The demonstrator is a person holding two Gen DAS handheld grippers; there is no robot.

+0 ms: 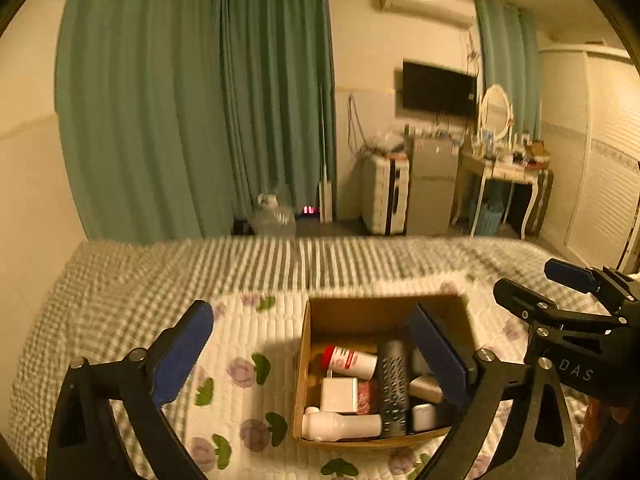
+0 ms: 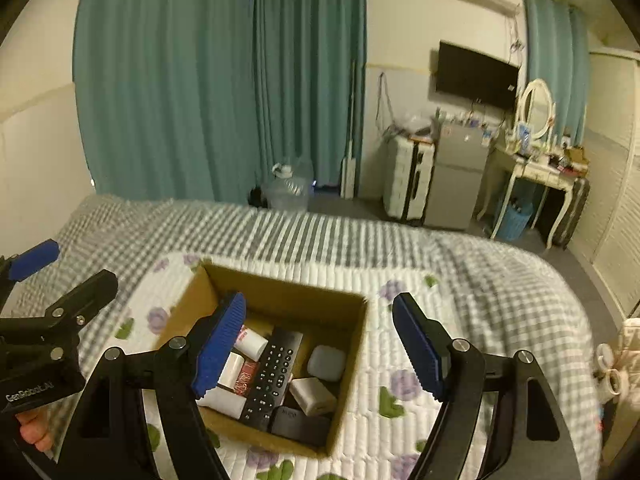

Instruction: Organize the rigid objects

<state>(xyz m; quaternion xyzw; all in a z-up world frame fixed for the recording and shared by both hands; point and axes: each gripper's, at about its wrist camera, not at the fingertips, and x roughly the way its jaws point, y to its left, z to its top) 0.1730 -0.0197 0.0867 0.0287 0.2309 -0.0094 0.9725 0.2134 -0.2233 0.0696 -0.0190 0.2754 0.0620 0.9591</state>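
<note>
An open cardboard box (image 1: 306,344) (image 2: 352,344) sits on a flowered quilt on the bed. It holds a black remote (image 1: 393,384) (image 2: 274,372), a red-capped white bottle (image 1: 350,360), a white charger block (image 1: 339,395), a white tube (image 1: 340,426), small white cases (image 2: 326,362) and a dark flat case (image 2: 300,424). My left gripper (image 1: 316,360) is open and empty above the box's left side. My right gripper (image 2: 320,346) is open and empty above the box. Each gripper shows at the edge of the other's view.
The flowered quilt (image 1: 244,368) lies on a grey checked bedspread (image 2: 500,280). Beyond the bed stand green curtains, a water jug (image 2: 288,190), a suitcase (image 2: 408,180), a small fridge (image 2: 456,176) and a dressing table (image 2: 536,168). Tape rolls (image 2: 612,372) lie at the right.
</note>
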